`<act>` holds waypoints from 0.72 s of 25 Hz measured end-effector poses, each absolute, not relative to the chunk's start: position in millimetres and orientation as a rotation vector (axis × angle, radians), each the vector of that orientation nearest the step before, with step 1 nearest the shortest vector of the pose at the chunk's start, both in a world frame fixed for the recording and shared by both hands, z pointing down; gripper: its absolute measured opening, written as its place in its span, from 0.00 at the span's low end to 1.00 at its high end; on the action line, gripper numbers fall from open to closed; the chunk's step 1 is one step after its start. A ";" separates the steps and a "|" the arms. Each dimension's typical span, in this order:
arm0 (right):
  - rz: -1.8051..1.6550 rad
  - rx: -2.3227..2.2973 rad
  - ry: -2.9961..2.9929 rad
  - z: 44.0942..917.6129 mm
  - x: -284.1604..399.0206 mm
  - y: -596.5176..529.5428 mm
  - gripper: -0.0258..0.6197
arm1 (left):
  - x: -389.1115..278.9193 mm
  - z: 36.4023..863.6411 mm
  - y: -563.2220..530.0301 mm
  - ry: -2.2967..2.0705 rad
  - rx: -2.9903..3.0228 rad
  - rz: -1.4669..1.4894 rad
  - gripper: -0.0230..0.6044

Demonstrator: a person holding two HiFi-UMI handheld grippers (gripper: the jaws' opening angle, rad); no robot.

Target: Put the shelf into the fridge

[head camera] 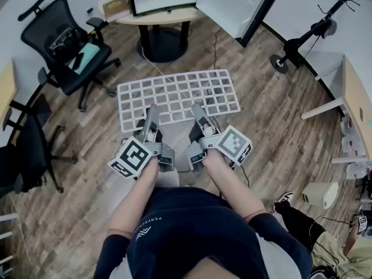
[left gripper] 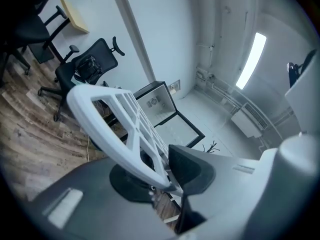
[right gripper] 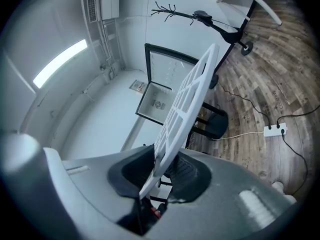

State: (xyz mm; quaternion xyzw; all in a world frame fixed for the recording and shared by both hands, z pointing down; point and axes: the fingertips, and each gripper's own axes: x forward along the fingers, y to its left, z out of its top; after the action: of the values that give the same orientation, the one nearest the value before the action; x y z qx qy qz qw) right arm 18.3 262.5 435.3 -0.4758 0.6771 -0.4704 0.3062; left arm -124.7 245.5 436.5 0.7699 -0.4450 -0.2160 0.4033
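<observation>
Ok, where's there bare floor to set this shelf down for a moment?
Bare wood floor runs right of the shelf, between the table base and the scooter. It is crowded at left by office chairs and at far right by the desk.

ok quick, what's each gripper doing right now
Left gripper: closed on the near edge of the white shelf.
Right gripper: closed on that same edge of the shelf.
</observation>
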 end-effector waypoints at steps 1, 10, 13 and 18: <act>-1.243 -1.261 1.796 435.3 17.0 251.8 0.15 | -125.2 435.6 234.5 -1.128 1.960 -0.540 0.20; -1.207 -1.243 1.830 421.8 0.9 154.3 0.17 | -137.5 410.3 136.4 -1.138 2.098 -0.551 0.21; -1.157 -1.262 1.862 415.2 -4.2 128.4 0.18 | -142.9 405.5 108.0 -1.130 2.096 -0.555 0.21; -1.067 -1.307 1.949 411.6 -20.4 91.6 0.20 | -156.2 403.3 69.2 -1.109 2.092 -0.537 0.21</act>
State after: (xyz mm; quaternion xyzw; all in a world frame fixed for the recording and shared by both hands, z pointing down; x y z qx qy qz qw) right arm -20.4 91.6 411.6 -0.4871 0.7262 -0.3977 0.2778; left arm -156.2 69.2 403.3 0.8074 -0.4280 -0.2073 0.3492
